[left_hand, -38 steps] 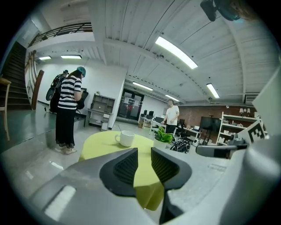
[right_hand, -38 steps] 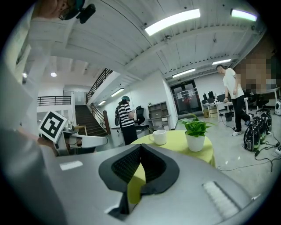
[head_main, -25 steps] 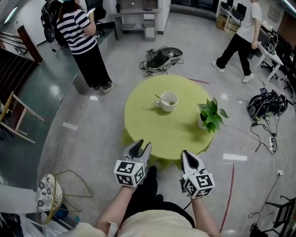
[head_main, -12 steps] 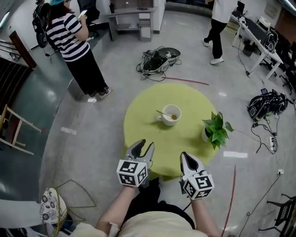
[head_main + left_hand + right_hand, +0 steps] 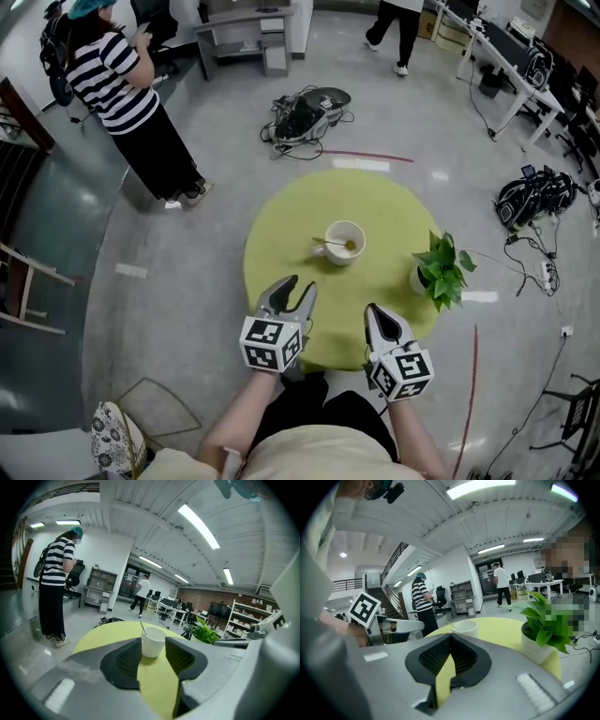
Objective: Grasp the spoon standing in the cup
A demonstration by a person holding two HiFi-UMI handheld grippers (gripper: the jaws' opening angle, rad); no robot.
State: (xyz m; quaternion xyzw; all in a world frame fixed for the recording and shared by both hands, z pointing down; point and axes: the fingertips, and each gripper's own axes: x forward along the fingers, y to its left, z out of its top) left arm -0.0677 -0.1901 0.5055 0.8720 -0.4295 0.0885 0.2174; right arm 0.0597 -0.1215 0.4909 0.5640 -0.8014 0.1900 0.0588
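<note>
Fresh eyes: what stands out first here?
A lime-green round table holds a white cup with a spoon at centre and a potted plant at its right edge. The left gripper, jaws just opened wider and empty, and the shut right gripper hover at the near edge.

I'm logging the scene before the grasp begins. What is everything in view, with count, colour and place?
table: one, yellow-green, round, mid-floor
cup: one, white, middle of the table
spoon: one, pale, standing in the cup, handle leaning left
potted plant: one, green leaves, white pot, table's right edge
cable pile: one, black, floor beyond the table
bags: a heap, black, floor at right
people: two, one in a striped top far left, one at the top
left gripper: grey, over the table's near edge, jaws apart and just been opening, nothing between them
right gripper: grey, beside it, jaws together, empty
</note>
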